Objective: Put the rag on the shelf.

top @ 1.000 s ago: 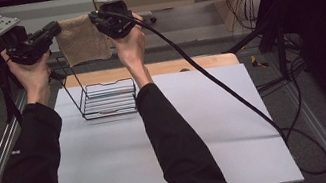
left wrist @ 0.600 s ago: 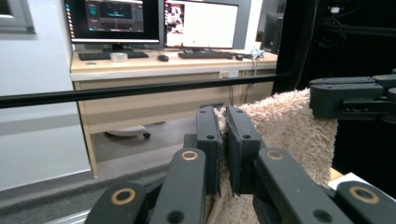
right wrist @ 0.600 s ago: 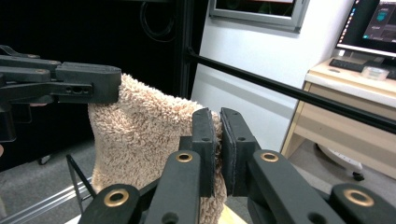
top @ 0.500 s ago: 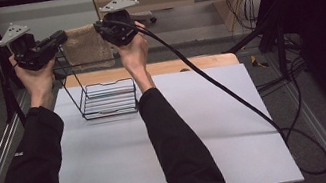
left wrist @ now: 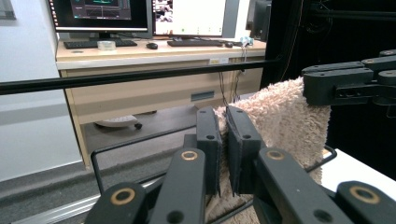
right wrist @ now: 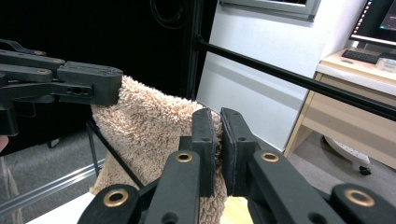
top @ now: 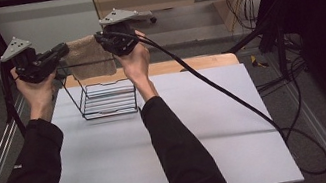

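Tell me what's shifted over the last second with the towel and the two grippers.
The left gripper and right gripper stay shut on the towel's top corners, stretched between them above the wire rack. Both hands have edged slightly toward the person and the gap between them has narrowed a little. Nothing was let go or newly taken. The rack and the table have not moved.

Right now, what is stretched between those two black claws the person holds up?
A fluffy beige towel, pinched by the left claw and right claw above the black wire rack, seen from the high view.
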A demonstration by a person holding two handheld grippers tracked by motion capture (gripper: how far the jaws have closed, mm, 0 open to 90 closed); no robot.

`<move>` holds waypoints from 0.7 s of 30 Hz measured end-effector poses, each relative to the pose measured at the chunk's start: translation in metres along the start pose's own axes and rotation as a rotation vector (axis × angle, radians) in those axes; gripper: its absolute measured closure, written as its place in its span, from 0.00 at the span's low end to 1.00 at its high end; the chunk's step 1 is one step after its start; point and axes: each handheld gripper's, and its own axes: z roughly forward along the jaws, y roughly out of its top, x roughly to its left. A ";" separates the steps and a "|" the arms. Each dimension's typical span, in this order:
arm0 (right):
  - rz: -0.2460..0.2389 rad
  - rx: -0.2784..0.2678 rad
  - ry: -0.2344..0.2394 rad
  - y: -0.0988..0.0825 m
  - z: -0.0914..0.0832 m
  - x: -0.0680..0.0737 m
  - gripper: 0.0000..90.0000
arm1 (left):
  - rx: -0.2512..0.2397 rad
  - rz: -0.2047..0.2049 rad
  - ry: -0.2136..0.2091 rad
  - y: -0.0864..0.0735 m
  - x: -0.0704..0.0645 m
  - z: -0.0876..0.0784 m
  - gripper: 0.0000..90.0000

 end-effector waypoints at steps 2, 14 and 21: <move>-0.004 0.003 0.002 -0.001 -0.001 0.002 0.94 | -0.002 -0.001 -0.006 -0.002 0.000 -0.003 0.93; -0.014 0.019 0.011 -0.004 -0.005 0.014 0.94 | 0.013 0.009 -0.014 -0.009 -0.003 -0.016 0.93; -0.034 0.044 0.019 -0.005 -0.010 0.020 0.94 | 0.022 0.014 -0.029 -0.015 -0.003 -0.022 0.93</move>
